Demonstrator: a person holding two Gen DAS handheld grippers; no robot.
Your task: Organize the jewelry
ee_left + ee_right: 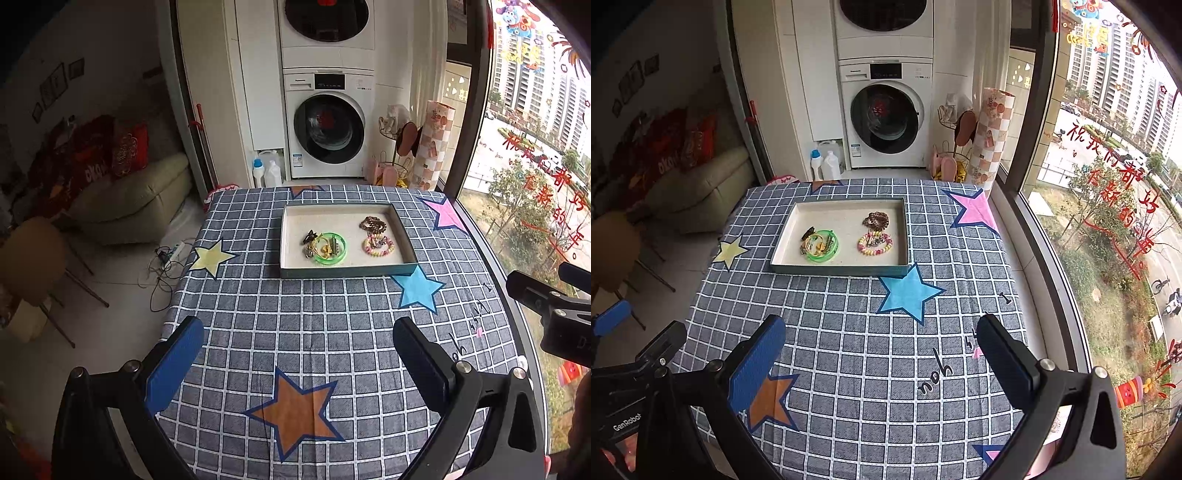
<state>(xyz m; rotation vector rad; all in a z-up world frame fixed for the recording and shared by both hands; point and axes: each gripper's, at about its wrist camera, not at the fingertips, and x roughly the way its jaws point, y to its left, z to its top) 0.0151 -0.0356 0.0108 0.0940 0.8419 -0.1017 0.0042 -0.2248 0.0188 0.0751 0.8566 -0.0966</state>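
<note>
Both grippers, left gripper (297,350) and right gripper (881,347), spread and empty (well short); jewelry (327,247) gathered in tray (347,271) at twelve o'clock, sorting apparently finished.

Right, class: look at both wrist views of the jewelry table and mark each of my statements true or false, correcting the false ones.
1. The shallow rectangular tray holds all the jewelry. True.
2. The translucent green bangle lies on the checked tablecloth outside the tray. False: it lies inside the tray, left of the pastel beaded bracelet.
3. The left tool is open and holds nothing. True.
4. The right tool is shut on the brown beaded bracelet. False: it is open and empty, and that bracelet lies in the tray.
5. A stacked washer and dryer stands beyond the table. True.
</note>
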